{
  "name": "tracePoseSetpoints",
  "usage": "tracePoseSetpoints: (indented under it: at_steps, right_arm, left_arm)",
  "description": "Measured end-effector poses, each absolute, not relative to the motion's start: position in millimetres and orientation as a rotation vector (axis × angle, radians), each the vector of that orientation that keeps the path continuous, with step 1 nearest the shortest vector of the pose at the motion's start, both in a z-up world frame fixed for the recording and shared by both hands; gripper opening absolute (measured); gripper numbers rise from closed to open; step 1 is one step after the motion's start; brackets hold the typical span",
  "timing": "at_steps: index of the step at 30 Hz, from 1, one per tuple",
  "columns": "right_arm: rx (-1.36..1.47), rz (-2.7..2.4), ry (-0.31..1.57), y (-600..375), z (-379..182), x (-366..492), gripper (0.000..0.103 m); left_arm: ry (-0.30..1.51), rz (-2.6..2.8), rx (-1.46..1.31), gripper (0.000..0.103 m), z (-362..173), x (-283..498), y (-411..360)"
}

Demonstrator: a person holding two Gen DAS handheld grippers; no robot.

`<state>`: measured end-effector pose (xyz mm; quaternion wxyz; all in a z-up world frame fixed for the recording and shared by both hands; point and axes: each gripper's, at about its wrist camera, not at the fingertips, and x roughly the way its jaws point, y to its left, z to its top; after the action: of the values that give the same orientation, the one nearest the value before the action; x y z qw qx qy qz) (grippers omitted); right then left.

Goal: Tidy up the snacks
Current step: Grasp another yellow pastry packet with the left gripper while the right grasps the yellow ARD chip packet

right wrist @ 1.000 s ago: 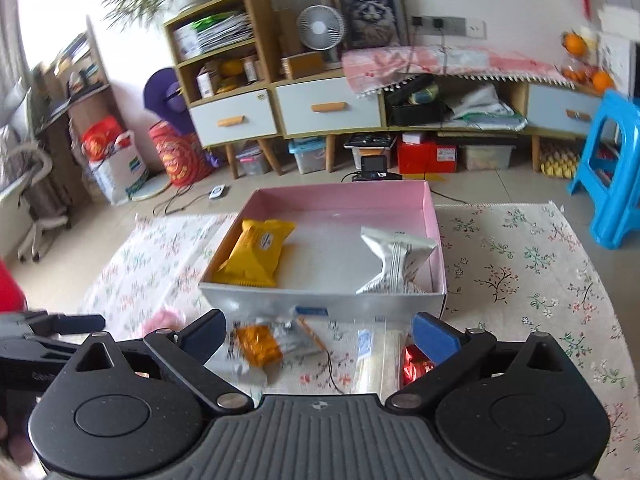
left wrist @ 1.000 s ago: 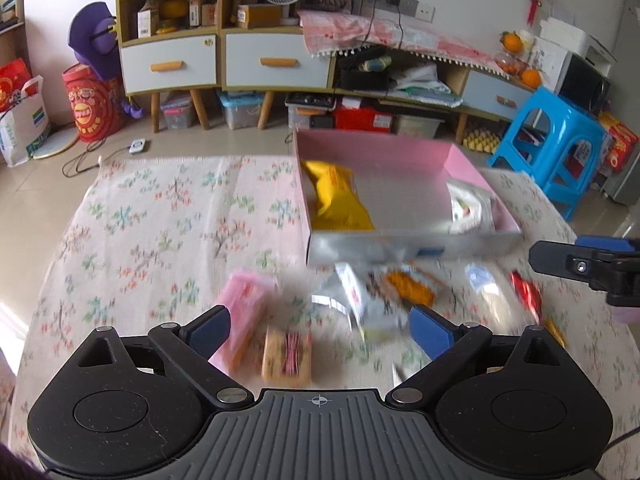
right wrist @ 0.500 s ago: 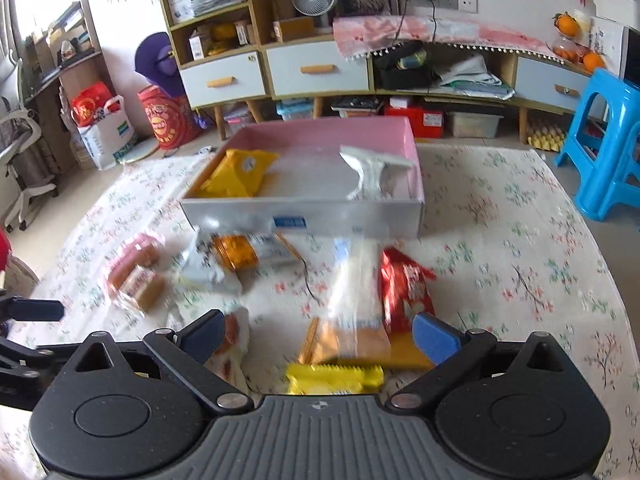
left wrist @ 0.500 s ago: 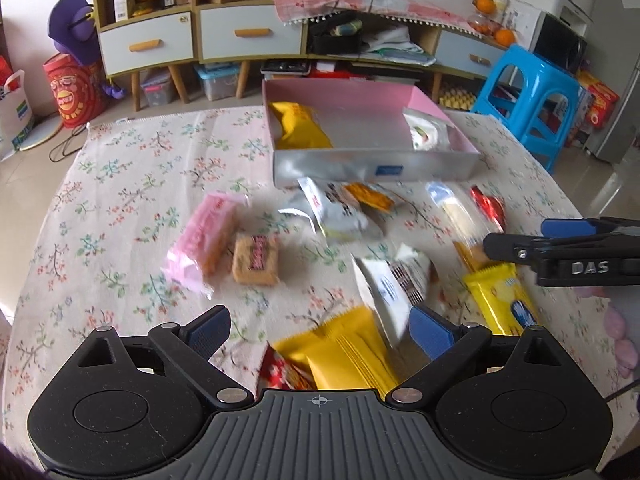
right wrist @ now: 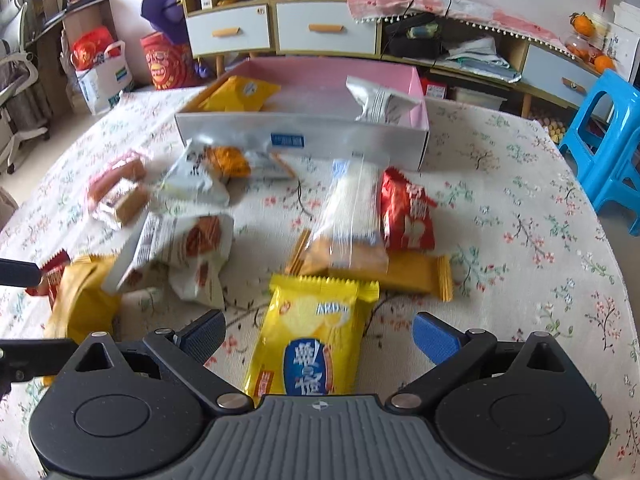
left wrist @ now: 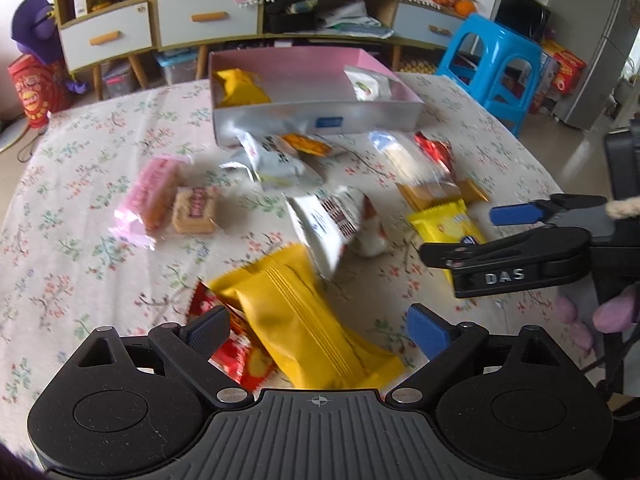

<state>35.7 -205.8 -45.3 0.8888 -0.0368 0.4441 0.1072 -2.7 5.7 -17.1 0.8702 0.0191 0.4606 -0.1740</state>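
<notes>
A pink-lined box (left wrist: 316,118) (right wrist: 304,136) stands at the far side of the table with a yellow pack (left wrist: 240,88) and a white pack (left wrist: 366,84) in it. Several snack packs lie loose in front of it. My left gripper (left wrist: 318,326) is open, low over a plain yellow pack (left wrist: 304,316) that lies between its fingers. My right gripper (right wrist: 318,334) is open over a yellow chip pack (right wrist: 312,344); it also shows from the side in the left wrist view (left wrist: 496,236).
Pink and tan biscuit packs (left wrist: 172,200) lie at the left, white packs (left wrist: 332,224) in the middle, a red pack (right wrist: 406,212) and an orange pack (right wrist: 400,268) at the right. A blue stool (left wrist: 492,64) stands beyond the table's right edge.
Both grippers have drawn back from the box toward the near side of the table and come lower. The yellow packs now lie between their open fingers.
</notes>
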Motion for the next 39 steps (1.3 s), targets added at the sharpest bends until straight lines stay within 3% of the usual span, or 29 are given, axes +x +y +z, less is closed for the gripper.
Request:
tracePoseSetpoints:
  at_steps: [3,13,19,28,30,33,36,39]
  right_arm:
    - [-0.074,0.220,0.943,-205.0,-50.3,34.7,0.091]
    - [-0.094,0.218,0.959,-202.0,-57.6,33.9,0.090]
    - [-0.111,0.213,0.954,-200.3,-56.7,34.7,0.083]
    - [-0.125,0.237,0.945,-195.4,-50.6,32.3,0.056]
    - [-0.132,0.247,0.941,-192.8,-49.1,31.1,0.045]
    - [-0.143,0.263,0.937,-189.2,-47.1,29.0,0.041]
    - [-0.155,0.262,0.934,-187.3,-46.5,27.6,0.041]
    - [-0.154,0.257,0.941,-187.0,-45.2,27.8,0.040]
  left_arm:
    - [0.982,-0.370,0.021,0.095,-22.6,-3.3,5.1]
    - [0.985,-0.307,-0.021,0.079,-33.2,3.3,14.0]
    - [0.982,-0.304,0.000,0.076,-33.8,4.2,11.4]
    - [0.959,-0.261,0.048,0.078,-40.0,5.1,7.4]
    - [0.944,-0.249,0.063,0.077,-41.2,6.2,5.8]
    - [0.931,-0.232,0.068,0.074,-41.7,6.5,4.9]
    - [0.912,-0.223,0.072,0.049,-40.0,5.8,6.3]
    - [0.919,-0.234,0.028,0.041,-36.9,8.3,12.7]
